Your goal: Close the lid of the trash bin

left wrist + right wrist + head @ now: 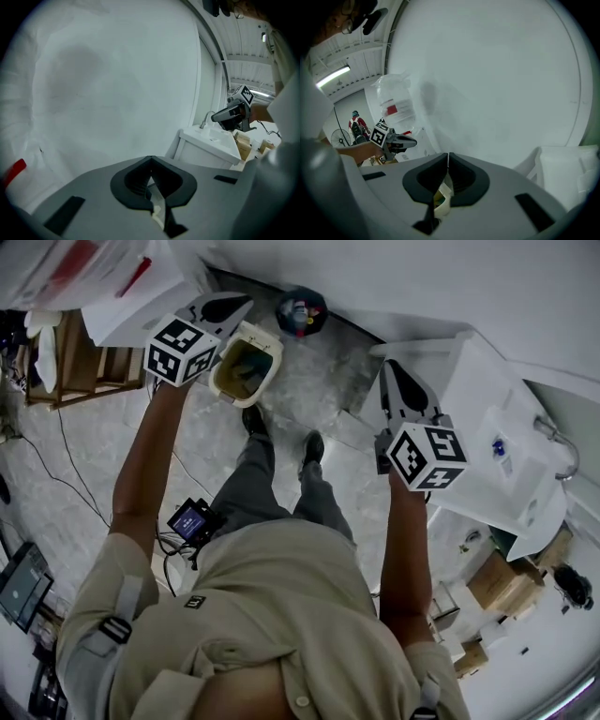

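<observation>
The cream trash bin point(246, 365) stands on the floor ahead of the person's feet, its top open and its dark inside showing. My left gripper point(234, 304) is held above the bin's far left side, jaws together with nothing between them. My right gripper point(388, 367) is off to the bin's right, in front of the white cabinet, also shut and empty. In the left gripper view the gripper point(150, 159) points at a white wall. In the right gripper view a sliver of the cream bin point(443, 197) shows below the gripper point(448, 154).
A white sink cabinet point(487, 418) with a faucet point(555, 433) stands at the right. A small dark bin point(300, 312) of coloured items sits by the wall. A wooden shelf point(84, 367) and a plastic bag point(112, 282) are at the left, cardboard boxes point(495, 579) lower right.
</observation>
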`<action>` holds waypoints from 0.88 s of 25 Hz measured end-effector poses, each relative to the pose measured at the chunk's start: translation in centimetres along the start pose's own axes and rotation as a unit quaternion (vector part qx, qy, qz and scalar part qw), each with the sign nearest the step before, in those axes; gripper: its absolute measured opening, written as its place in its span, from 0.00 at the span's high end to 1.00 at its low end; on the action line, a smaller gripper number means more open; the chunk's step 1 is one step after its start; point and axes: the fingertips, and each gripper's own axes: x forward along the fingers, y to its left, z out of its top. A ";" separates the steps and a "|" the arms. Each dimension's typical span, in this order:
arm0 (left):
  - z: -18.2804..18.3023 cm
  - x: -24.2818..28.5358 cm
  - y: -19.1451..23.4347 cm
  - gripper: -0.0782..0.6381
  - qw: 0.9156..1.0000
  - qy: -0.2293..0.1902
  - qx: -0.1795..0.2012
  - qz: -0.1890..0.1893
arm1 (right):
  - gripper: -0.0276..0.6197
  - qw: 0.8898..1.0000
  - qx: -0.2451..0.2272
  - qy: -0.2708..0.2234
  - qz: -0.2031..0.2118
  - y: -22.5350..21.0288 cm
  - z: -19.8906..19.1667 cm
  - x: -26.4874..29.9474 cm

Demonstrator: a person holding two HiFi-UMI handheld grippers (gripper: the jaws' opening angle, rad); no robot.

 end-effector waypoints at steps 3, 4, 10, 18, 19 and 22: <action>-2.3 2.3 0.9 0.87 1.000 0.021 -0.007 -0.005 | 0.92 1.000 0.011 0.014 -0.006 -0.8 -1.8 0.7; -3.1 3.0 1.2 0.87 1.000 0.027 -0.009 -0.006 | 0.92 1.000 0.014 0.019 -0.009 -1.0 -2.4 0.9; -8.6 6.4 2.1 0.87 0.997 0.066 -0.027 -0.017 | 0.92 0.998 0.026 0.048 -0.022 -1.7 -6.2 2.0; -15.7 10.3 3.0 0.87 0.991 0.114 -0.061 -0.022 | 0.92 0.995 0.044 0.080 -0.033 -2.6 -10.3 2.9; -16.6 10.6 3.1 0.87 0.990 0.120 -0.066 -0.022 | 0.92 0.995 0.045 0.084 -0.033 -2.6 -10.7 3.0; -18.9 11.5 3.4 0.87 0.988 0.136 -0.076 -0.022 | 0.92 0.994 0.048 0.093 -0.034 -2.8 -12.0 3.3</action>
